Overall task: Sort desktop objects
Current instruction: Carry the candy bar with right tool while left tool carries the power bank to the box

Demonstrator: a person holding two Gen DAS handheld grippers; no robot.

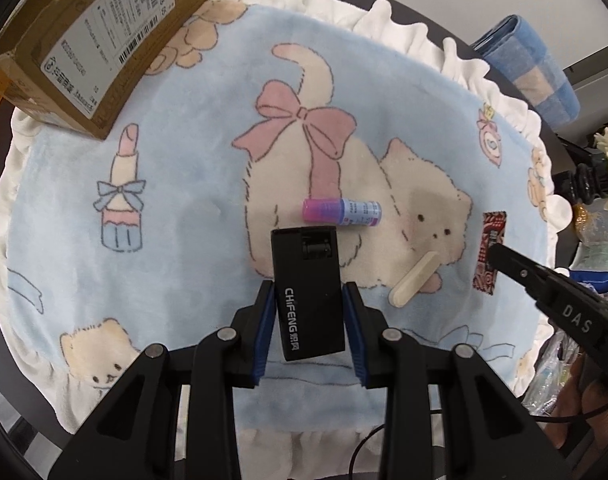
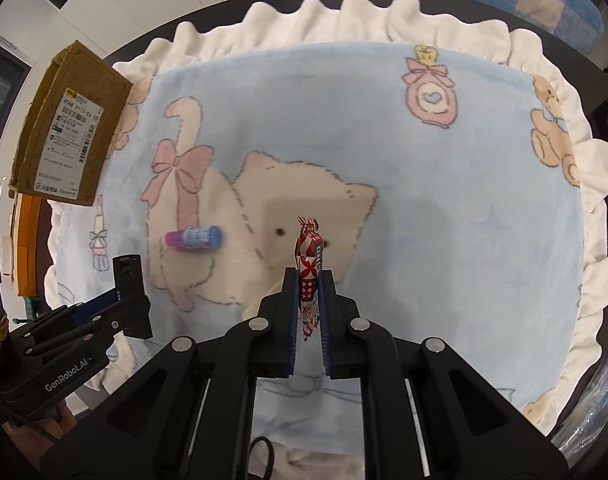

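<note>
My left gripper point(image 1: 307, 290) is shut on a black lighter point(image 1: 305, 280) marked CHIFENG, held upright above the blue cat-print blanket point(image 1: 184, 220). My right gripper point(image 2: 308, 276) is shut on a red-and-white candy wrapper point(image 2: 308, 240), which sticks up past its fingertips. Between the two grippers, a pink-and-blue tube point(image 1: 341, 211) lies on its side on the blanket, also visible as the tube point(image 2: 194, 237) in the right wrist view. A beige stick point(image 1: 413, 278) lies to the right of the lighter. The left gripper point(image 2: 120, 296) shows at the left of the right wrist view.
A cardboard box point(image 1: 92, 40) with a shipping label stands at the blanket's far left corner. A folded blue checked cloth point(image 1: 531, 68) lies beyond the far right edge. Clutter and plastic bags point(image 1: 563, 360) sit off the blanket to the right. White ruffles point(image 2: 595, 240) border the blanket.
</note>
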